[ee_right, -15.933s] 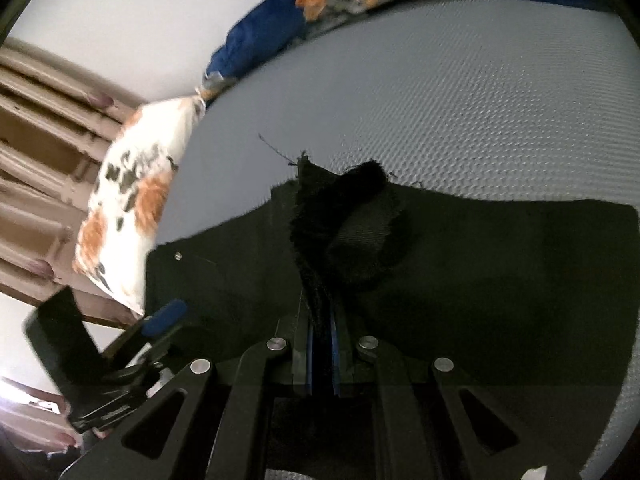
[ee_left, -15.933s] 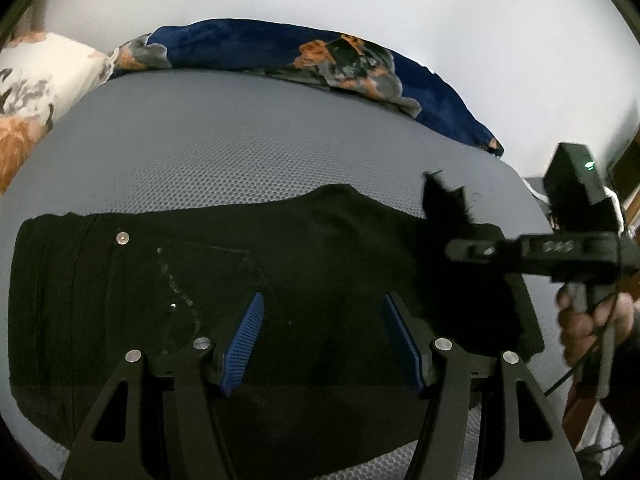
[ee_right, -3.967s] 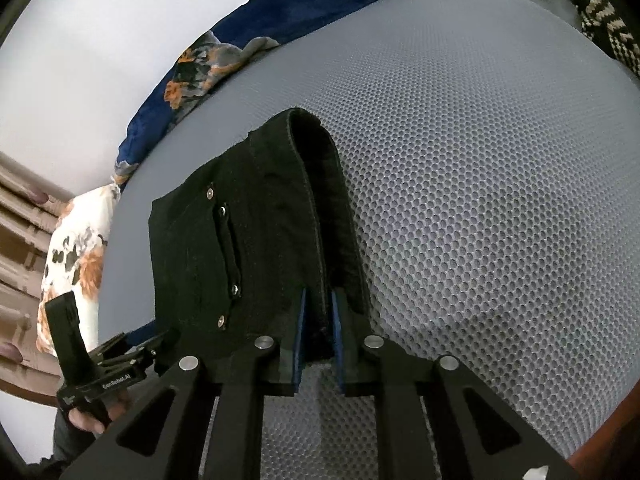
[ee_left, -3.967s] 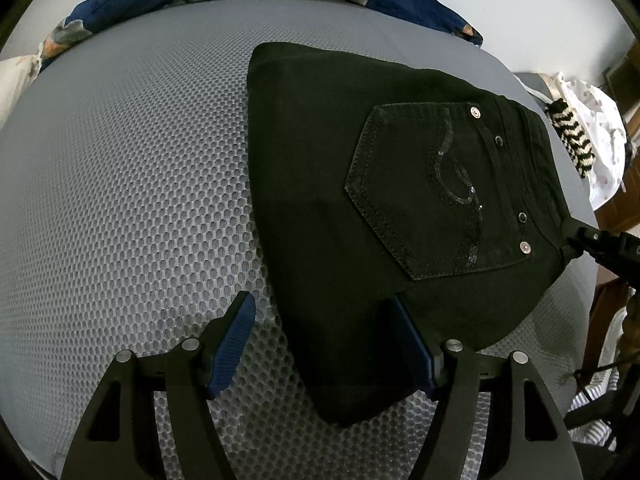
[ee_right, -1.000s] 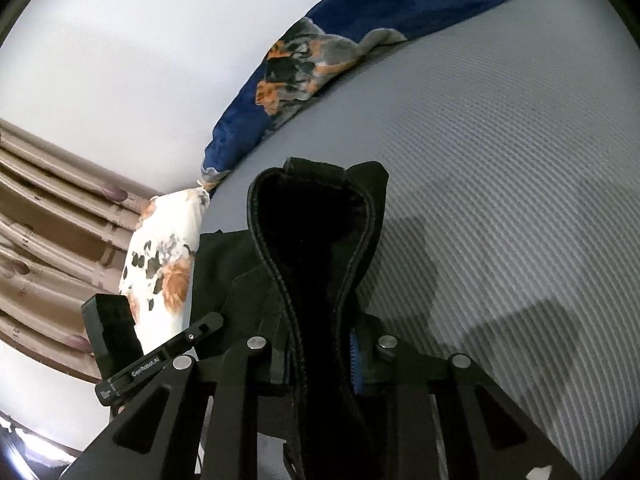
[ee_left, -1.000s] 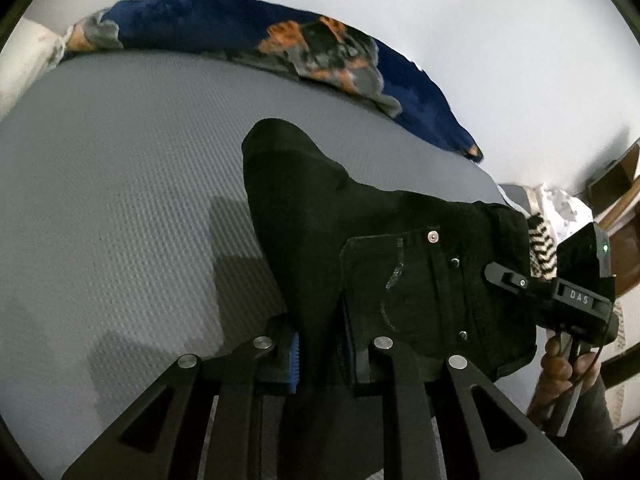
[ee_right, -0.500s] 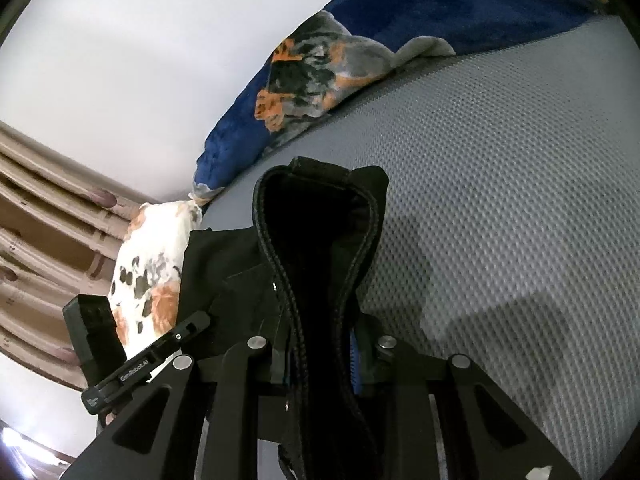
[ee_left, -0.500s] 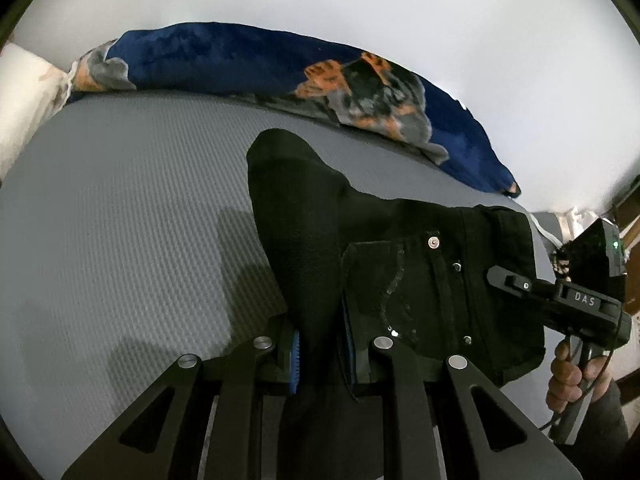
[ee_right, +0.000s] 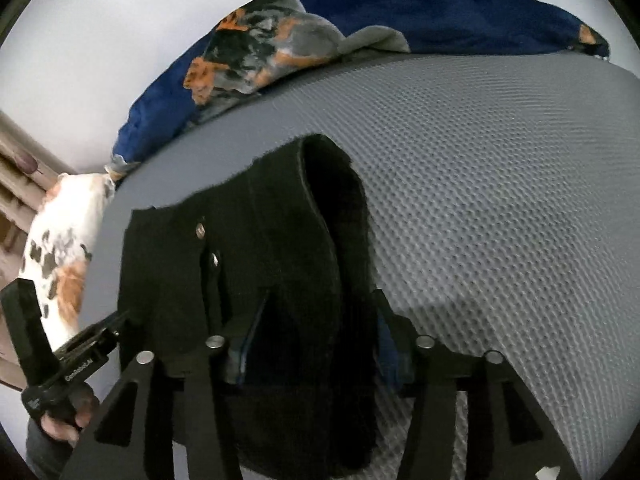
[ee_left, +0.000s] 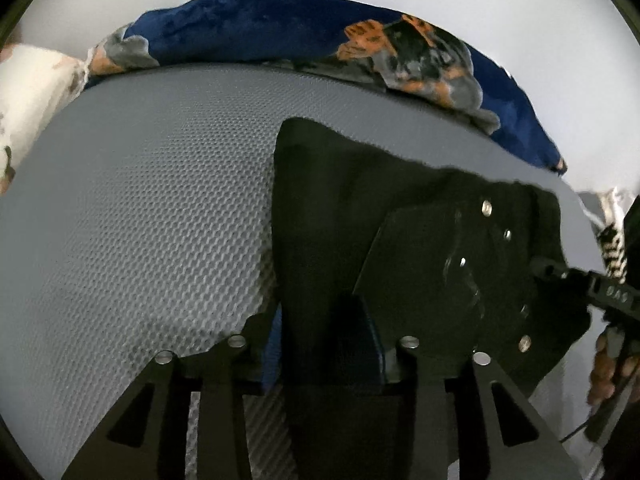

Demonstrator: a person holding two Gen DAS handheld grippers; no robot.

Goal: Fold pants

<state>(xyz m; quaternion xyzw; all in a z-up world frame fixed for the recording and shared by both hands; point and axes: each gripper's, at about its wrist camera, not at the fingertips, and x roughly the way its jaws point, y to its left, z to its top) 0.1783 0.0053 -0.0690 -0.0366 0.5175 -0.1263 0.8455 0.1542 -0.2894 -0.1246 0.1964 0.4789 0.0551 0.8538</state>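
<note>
Pants: the black jeans [ee_left: 400,248] lay folded into a compact stack on the grey mesh mattress [ee_left: 152,208], back pocket and rivets facing up, with the blue floral blanket [ee_left: 280,28] bunched along the far edge.
Left tool: your left tool [ee_left: 320,344] had just been opening; its jaws stood partway apart with the folded edge of the jeans between them, the cloth seemingly no longer pinched.
Right tool: your right tool [ee_right: 312,344] had likewise just been opening, jaws partway apart astride the waistband end, where the fabric looped up in a hollow roll.
Key relation: the stack ran side to side between your two tools, each one at its own end; the cloth lay directly ahead of and under both sets of fingers.
Next move, as I judged it: you needed to draw both tools straight back, clear of the fabric, so the fold would not drag open.
Risk: the raised loop at the right end looked likely to spring up.
</note>
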